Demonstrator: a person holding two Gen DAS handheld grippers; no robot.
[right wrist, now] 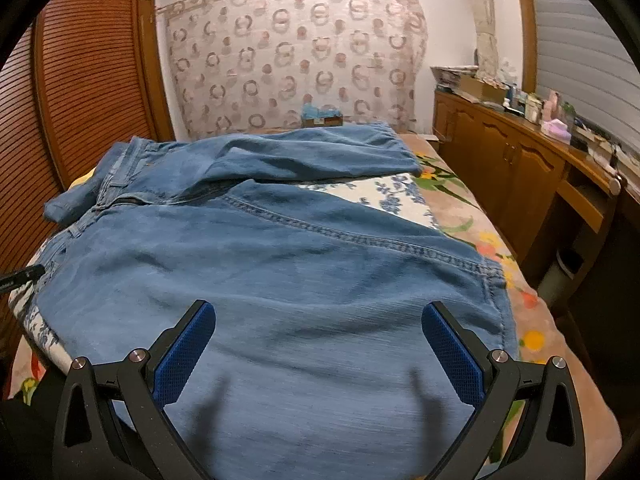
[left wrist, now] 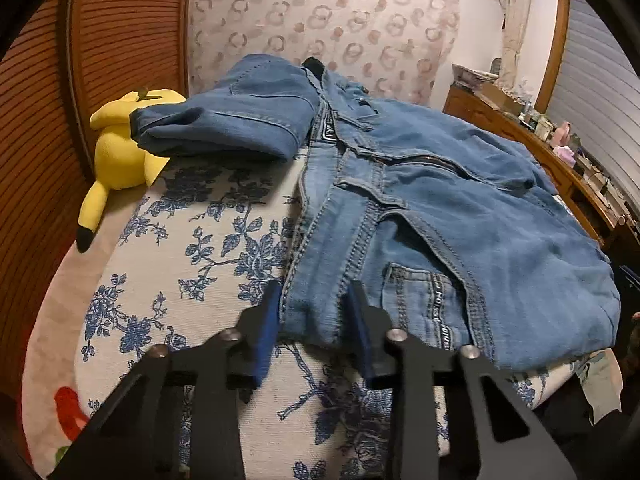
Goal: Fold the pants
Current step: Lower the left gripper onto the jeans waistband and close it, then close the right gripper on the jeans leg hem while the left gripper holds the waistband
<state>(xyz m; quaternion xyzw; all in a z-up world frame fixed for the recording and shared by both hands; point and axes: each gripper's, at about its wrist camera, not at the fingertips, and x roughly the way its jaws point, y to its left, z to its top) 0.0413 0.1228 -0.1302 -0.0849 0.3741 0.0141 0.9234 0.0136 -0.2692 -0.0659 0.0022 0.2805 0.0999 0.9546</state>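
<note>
Progress: early, by my reading; the jeans lie spread on the bed, both legs apart, no tidy fold made yet.
Left to do: bring the halves together, then fold down the length.
Jeans location: centre and right of the left wrist view, waistband corner at lower centre; a second folded denim piece lies at upper left beside a yellow plush toy.
Left gripper: jaws narrowed around the waistband corner, denim between them; whether the pads press it I cannot tell.
Right gripper: jaws wide apart above a leg, holding nothing.
Containers: cardboard boxes on the sideboard, upper right; contents unclear.
</note>
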